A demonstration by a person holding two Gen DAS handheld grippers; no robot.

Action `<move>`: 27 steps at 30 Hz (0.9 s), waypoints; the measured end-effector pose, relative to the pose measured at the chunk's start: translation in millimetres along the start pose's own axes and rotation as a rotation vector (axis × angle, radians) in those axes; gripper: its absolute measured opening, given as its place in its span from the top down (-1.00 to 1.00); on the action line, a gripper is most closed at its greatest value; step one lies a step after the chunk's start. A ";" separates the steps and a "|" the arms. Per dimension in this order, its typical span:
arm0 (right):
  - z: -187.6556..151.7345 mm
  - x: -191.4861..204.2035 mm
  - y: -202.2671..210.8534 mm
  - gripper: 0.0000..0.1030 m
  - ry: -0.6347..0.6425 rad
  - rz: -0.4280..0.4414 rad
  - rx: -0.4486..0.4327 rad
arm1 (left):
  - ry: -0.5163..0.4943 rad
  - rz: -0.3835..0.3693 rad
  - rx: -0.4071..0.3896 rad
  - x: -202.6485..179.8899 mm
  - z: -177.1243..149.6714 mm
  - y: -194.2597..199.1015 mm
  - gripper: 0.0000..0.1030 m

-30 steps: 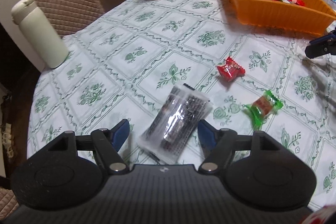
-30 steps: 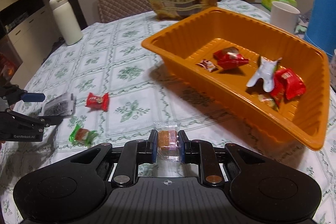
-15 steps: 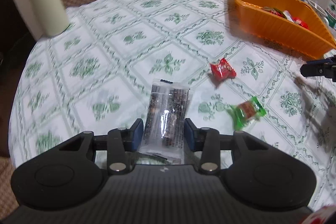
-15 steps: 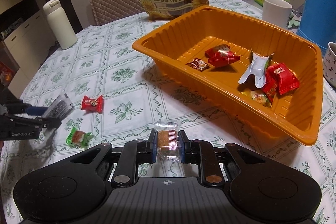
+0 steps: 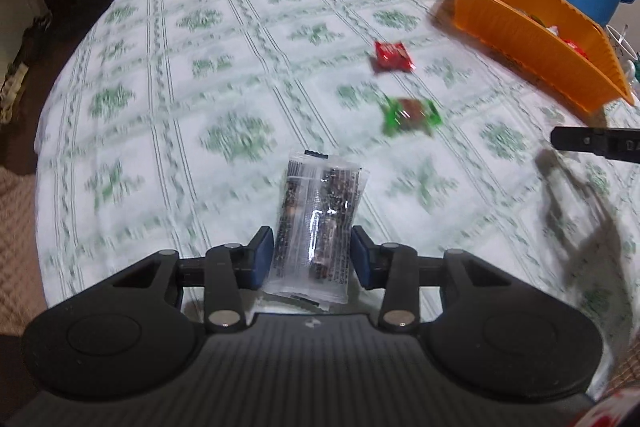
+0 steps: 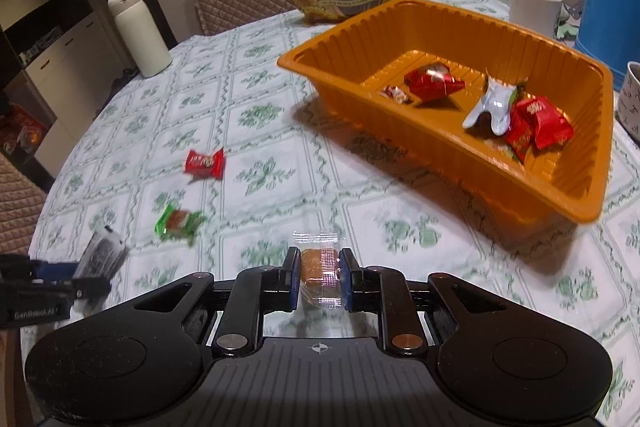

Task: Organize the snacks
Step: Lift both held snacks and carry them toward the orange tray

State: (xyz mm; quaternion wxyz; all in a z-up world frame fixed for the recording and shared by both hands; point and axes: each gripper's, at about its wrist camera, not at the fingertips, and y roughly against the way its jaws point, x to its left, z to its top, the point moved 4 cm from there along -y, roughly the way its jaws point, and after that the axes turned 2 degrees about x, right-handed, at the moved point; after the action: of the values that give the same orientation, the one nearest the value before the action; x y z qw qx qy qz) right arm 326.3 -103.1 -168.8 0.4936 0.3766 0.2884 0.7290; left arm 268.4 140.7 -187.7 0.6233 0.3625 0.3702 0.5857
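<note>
Left gripper (image 5: 313, 254) pinches a clear dark-speckled snack packet (image 5: 320, 211) and right gripper (image 6: 319, 279) pinches a small tan sweet (image 6: 318, 267), both above the tablecloth, apparently bound for the orange tray (image 6: 592, 163).

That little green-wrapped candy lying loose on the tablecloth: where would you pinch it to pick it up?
Pinch the green-wrapped candy across its plump brown middle, coming down from above. Its twisted green ends are thin and floppy, so they would likely slip. It lies flat on the tablecloth, apart from the red candy, so there seems room for tongs on either side.
</note>
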 end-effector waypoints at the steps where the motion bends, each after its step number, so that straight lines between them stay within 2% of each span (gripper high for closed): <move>1: -3.1 -0.5 1.7 0.60 0.000 0.001 0.005 | 0.002 -0.004 0.002 -2.6 -2.1 1.0 0.25; 11: -19.0 -14.9 22.1 0.60 -0.023 0.011 0.012 | -0.085 0.000 -0.013 -14.0 1.9 -4.8 0.23; 12: -20.1 -16.7 24.5 0.60 -0.024 0.010 0.010 | -0.089 0.000 -0.014 -15.1 2.1 -4.8 0.29; 18: -26.3 -28.1 38.9 0.60 -0.037 0.008 0.001 | -0.081 0.023 -0.020 -22.2 -0.8 -1.4 0.33; 27: -28.8 -39.8 59.7 0.60 -0.043 0.018 -0.026 | -0.053 0.011 -0.060 -44.8 -2.7 22.6 0.34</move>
State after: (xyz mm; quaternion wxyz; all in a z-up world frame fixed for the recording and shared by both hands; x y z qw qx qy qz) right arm 281.4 -162.6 -147.9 0.4980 0.3885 0.2646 0.7287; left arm 253.7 97.1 -167.3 0.6403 0.3611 0.3340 0.5900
